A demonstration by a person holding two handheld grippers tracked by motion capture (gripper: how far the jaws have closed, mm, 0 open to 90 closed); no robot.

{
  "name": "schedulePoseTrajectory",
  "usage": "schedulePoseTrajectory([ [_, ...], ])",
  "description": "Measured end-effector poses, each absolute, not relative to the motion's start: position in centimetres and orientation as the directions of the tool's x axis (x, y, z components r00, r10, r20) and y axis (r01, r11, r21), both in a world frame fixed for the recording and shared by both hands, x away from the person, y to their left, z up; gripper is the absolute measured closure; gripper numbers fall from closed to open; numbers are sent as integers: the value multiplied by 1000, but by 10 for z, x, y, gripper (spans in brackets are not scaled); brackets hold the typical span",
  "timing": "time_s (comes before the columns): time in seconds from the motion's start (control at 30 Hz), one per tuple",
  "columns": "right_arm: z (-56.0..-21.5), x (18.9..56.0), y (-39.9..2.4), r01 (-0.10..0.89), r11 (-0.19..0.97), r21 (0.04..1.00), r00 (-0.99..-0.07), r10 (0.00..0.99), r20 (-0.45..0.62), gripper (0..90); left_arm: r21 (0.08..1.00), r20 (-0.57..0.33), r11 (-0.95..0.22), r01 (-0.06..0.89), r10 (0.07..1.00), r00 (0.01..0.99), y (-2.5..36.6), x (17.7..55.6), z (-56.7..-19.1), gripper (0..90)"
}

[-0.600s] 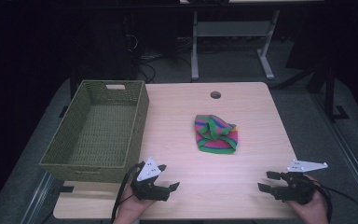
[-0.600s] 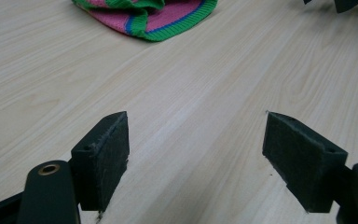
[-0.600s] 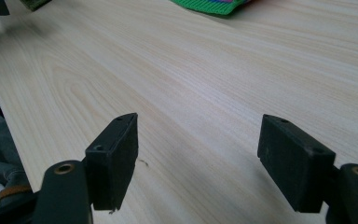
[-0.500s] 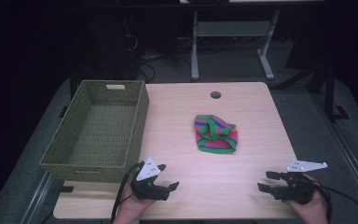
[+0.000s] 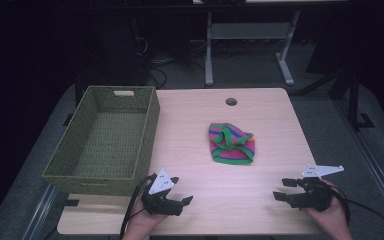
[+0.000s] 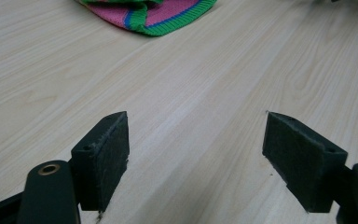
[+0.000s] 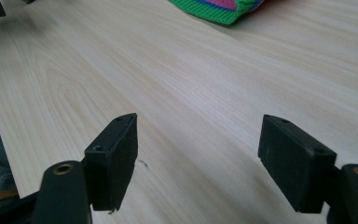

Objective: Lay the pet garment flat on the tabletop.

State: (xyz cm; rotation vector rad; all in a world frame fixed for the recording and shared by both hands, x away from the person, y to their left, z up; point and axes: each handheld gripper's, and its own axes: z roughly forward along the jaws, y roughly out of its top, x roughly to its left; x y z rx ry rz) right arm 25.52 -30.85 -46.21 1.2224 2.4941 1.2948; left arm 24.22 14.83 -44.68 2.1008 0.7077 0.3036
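Checking high view first: left gripper (image 5: 182,201) and right gripper (image 5: 281,189) both rest low at the near edge of the table (image 5: 190,130), jaws spread wide, nothing between them. One striped knit hat (image 5: 231,144) lies crumpled mid-table, right of centre, well apart from both grippers. One green woven basket (image 5: 105,137) sits on the left side, nothing in it. My read: job is hat into basket, and nothing's done yet; reach, grab, carry, drop all remain.

Left gripper view: pads wide apart over bare wood, hat's pink and green edge (image 6: 149,14) at the far end, untouched.

Right gripper view: same story, jaws wide with nothing in them, hat's green hem (image 7: 214,10) far ahead.

Count: one hat, one basket, two grippers, one table.
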Motion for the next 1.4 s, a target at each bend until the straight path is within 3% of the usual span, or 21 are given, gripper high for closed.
schedulePoseTrajectory([
  [0.47, -431, 292, -306, 625, 319, 713, -707, 618, 343, 267, 815, -56, -428, 391, 613, 788, 155, 243, -445, 225],
  [1.4, -395, 374, -256, 625, 474, 620, -746, 597, 295, 268, 817, -49, -432, 382, 609, 792, 157, 243, -445, 225],
])
